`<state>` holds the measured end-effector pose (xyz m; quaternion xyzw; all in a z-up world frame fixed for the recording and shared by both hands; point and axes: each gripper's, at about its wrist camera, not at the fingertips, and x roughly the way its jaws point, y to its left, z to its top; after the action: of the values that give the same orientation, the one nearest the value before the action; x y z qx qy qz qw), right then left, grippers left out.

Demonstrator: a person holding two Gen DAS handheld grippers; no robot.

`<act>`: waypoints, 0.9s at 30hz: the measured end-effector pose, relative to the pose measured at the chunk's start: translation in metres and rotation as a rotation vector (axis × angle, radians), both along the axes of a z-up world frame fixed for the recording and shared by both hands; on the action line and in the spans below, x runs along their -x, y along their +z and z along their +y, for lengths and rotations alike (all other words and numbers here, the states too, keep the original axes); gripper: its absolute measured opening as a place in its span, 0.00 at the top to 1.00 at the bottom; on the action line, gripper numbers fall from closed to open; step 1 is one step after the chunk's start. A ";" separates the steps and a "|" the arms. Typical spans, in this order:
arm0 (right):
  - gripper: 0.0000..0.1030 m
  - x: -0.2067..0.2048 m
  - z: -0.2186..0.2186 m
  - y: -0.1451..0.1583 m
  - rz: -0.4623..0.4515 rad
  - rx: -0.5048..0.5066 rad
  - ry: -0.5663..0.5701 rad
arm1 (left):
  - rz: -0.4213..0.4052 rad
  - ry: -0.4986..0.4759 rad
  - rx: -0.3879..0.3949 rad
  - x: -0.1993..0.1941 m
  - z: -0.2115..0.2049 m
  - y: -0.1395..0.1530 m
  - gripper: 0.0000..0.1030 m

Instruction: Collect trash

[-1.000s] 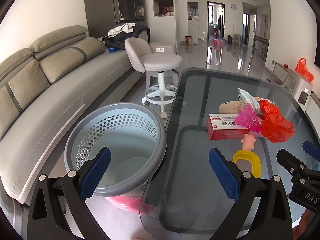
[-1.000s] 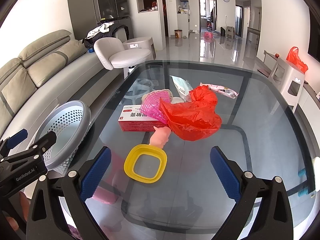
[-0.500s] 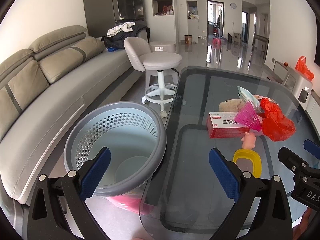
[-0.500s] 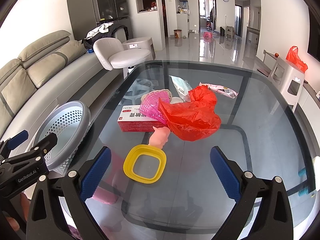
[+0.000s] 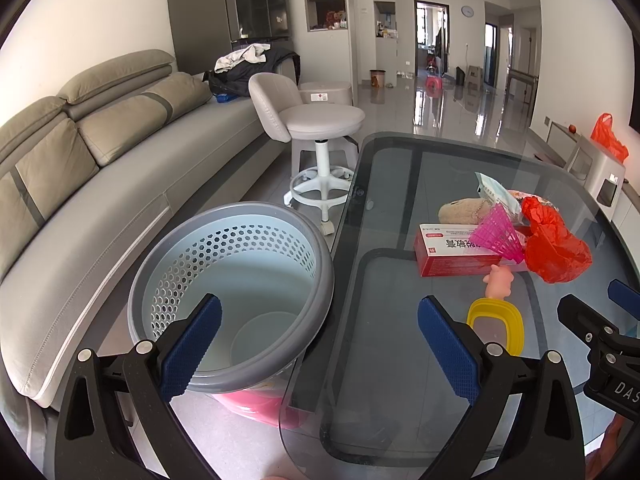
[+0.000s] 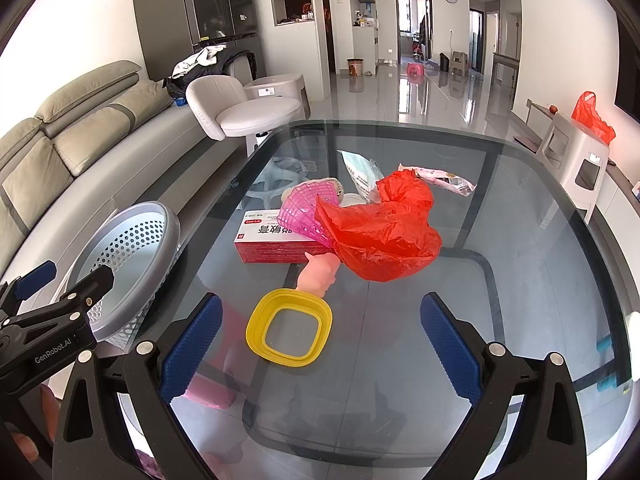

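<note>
red box (image 6: 276,242) long axis left-right | left gripper (image 5: 320,344), right gripper (image 6: 320,344) spread, empty

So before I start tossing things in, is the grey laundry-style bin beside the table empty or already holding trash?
Nearly empty. The left wrist view looks straight into the perforated bin: only one pale round item lies on its floor.

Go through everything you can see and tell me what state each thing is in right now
left gripper: open, holding nothing
right gripper: open, holding nothing
bin: upright beside the table
yellow lid: flat on the glass table
red bag: crumpled
red box: closed, lying flat
pink mesh cup: tipped on its side
</note>
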<state>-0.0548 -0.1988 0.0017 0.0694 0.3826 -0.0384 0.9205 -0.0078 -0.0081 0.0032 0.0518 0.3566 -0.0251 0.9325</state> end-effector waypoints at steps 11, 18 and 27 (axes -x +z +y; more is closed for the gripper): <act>0.08 0.000 0.000 0.000 0.001 -0.002 0.001 | 0.006 0.003 0.002 -0.001 0.001 -0.003 0.06; 0.08 0.000 0.000 -0.002 0.004 -0.001 0.001 | 0.011 0.005 0.001 -0.003 0.003 -0.004 0.06; 0.08 0.001 -0.001 -0.005 0.005 -0.003 0.000 | 0.011 0.006 0.001 -0.003 0.003 -0.004 0.06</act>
<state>-0.0560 -0.1995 -0.0030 0.0704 0.3848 -0.0378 0.9195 -0.0052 -0.0052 -0.0012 0.0499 0.3621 -0.0228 0.9305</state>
